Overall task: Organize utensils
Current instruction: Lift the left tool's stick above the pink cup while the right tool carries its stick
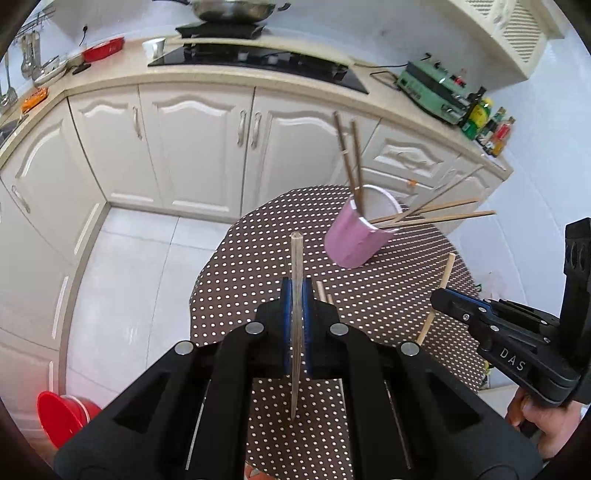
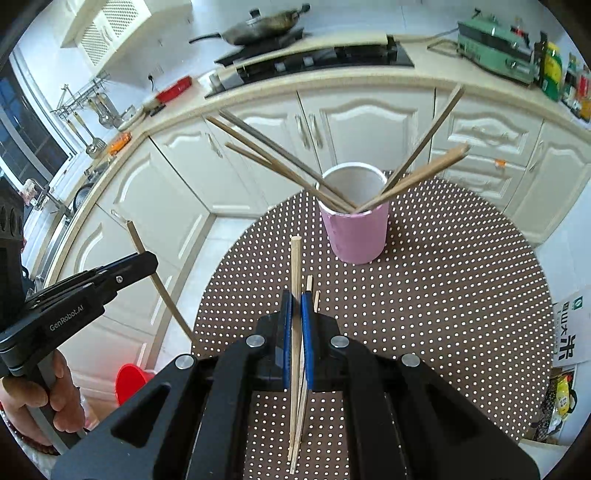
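Nearest in the left wrist view, the left hand-held gripper (image 1: 296, 295) pinches a single pale chopstick (image 1: 296, 266) between its blue pads, the stick running straight toward twelve o'clock. Two more chopstick ends (image 1: 322, 291) lie on the cloth just beside the pads at one o'clock. At three o'clock the right hand-held gripper (image 1: 439, 297) is pressed onto a light chopstick (image 1: 441, 291) that slants up past it.

In the right wrist view the right hand-held gripper (image 2: 296, 299) is clamped on that chopstick (image 2: 295, 266), with two loose sticks (image 2: 309, 284) on the cloth underneath. At nine o'clock the left hand-held gripper (image 2: 149, 258) holds its stick (image 2: 162, 291) at a slant, a hand (image 2: 55, 391) wrapped round the handle.

Farther out at twelve o'clock, the pink cup (image 2: 356, 236) stands on the polka-dot counter (image 2: 461, 295), with darker chopsticks (image 2: 421, 173) fanning out of it to both sides. Beyond are cream cabinets (image 2: 376, 125), a black cooktop (image 2: 332, 55) and a wok (image 2: 258, 27).
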Demonstrator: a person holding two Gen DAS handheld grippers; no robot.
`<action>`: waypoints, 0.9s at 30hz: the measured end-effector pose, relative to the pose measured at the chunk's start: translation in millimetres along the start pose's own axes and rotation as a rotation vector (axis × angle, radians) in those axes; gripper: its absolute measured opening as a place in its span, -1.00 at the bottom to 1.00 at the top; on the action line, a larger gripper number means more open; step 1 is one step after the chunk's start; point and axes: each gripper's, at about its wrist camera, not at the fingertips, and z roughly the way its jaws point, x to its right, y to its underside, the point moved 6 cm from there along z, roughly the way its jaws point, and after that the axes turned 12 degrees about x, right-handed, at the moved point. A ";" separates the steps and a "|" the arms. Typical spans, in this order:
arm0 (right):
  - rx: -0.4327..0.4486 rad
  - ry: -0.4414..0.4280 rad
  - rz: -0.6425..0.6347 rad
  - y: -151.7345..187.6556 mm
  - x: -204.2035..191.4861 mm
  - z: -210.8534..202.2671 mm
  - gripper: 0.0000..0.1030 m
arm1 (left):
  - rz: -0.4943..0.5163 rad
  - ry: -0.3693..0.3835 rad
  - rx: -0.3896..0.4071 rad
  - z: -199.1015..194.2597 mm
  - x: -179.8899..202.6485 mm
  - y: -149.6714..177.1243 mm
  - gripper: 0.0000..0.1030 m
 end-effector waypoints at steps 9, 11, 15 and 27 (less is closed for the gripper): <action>0.131 0.027 -0.010 -8.9 -12.7 -31.4 -0.92 | 0.012 0.047 0.065 -34.3 15.2 -10.3 -0.89; 0.153 0.030 -0.013 -12.1 -13.1 -35.7 -0.92 | 0.012 0.059 0.080 -40.6 20.1 -15.5 -0.89; 0.204 0.036 -0.019 -21.0 -12.1 -46.6 -0.92 | 0.021 0.081 0.110 -50.5 30.3 -24.9 -0.89; 0.325 0.049 -0.011 -68.9 6.9 -61.0 -0.92 | 0.033 0.145 0.223 -70.8 62.4 -79.9 -0.89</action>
